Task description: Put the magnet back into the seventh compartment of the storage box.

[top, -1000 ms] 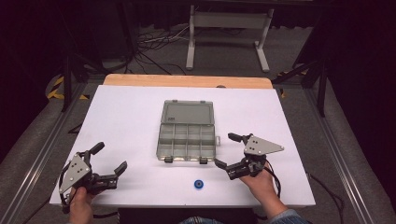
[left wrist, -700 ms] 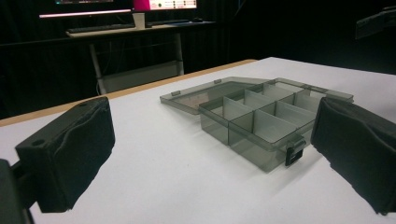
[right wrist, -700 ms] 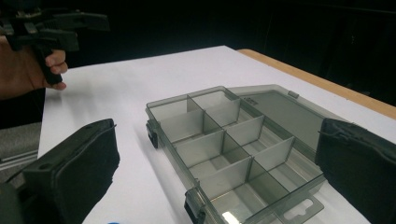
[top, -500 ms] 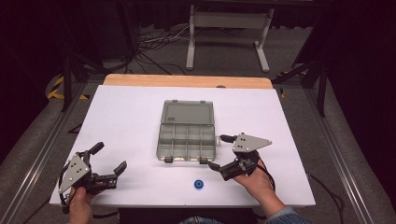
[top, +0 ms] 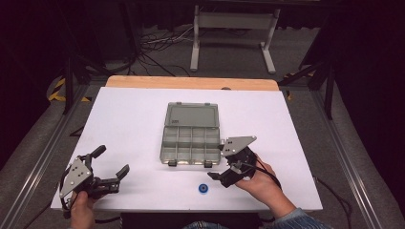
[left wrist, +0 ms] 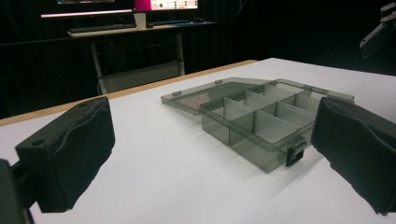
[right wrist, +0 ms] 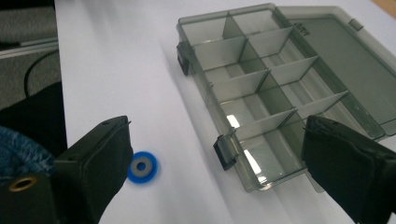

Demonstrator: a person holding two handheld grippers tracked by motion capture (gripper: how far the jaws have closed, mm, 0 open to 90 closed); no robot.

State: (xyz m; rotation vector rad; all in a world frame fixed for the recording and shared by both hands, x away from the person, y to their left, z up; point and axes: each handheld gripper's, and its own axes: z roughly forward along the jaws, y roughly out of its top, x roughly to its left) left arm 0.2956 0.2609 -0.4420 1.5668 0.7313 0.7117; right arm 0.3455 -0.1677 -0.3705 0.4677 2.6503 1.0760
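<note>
White table (top: 143, 114): open compartment box (top: 191, 138) at centre, blue ring (top: 204, 188) near the near edge. Left gripper (top: 112, 164) near-left, jaws apart, holding nothing. Right gripper (top: 220, 160) beside box's right near corner, jaws apart, holding nothing.

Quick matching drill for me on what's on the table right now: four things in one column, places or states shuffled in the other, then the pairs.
1. organizer box
2. blue ring
3. left tool
4. right tool

A. open, at the table's near left corner
B. lid folded back flat, compartments empty
C. open, beside the box's near right corner
D. on the table near the front edge, below the box

Pairs: 1-B, 2-D, 3-A, 4-C
</note>
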